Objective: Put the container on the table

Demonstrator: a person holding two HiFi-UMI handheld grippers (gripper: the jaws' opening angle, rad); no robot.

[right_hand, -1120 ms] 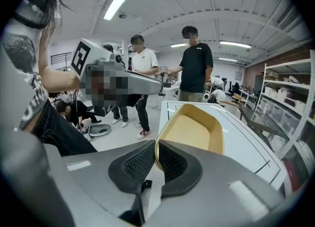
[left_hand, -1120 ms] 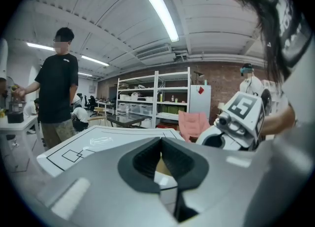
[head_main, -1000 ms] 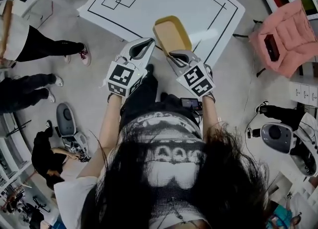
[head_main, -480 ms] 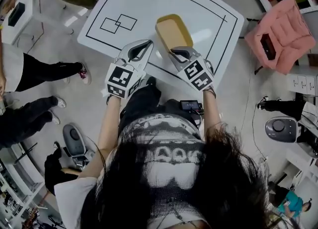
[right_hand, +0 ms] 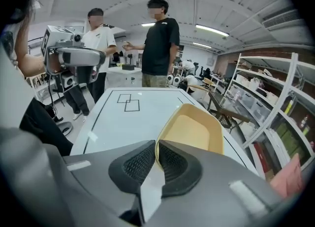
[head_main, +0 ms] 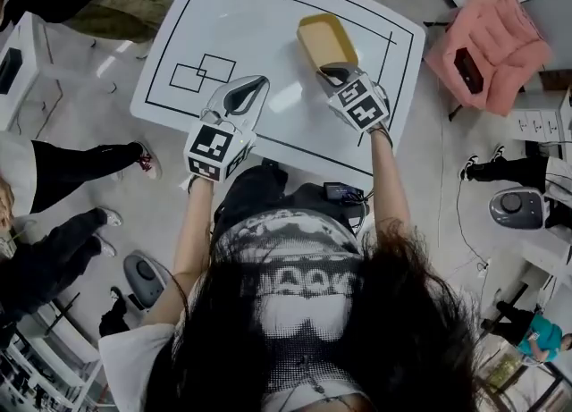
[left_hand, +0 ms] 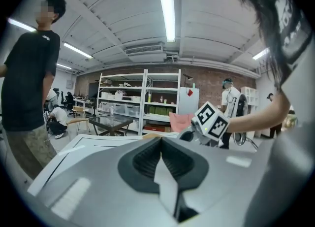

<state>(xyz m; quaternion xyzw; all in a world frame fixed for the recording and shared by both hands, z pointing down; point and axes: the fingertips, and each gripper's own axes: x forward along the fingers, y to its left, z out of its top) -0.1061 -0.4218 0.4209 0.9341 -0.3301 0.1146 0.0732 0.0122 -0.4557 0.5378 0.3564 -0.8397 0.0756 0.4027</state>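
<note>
yellow container in right claw

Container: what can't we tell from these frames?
- Whether the container base touches the table: the head view looks down from above, and in the right gripper view the right gripper covers its near edge.
- Left gripper view: the left gripper hides nearly all of it.

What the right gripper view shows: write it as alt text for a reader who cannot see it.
The right gripper has its fingers shut on the near rim of a yellow container over a white table with black lines. Two people stand beyond the table; the left gripper is at left.
</note>
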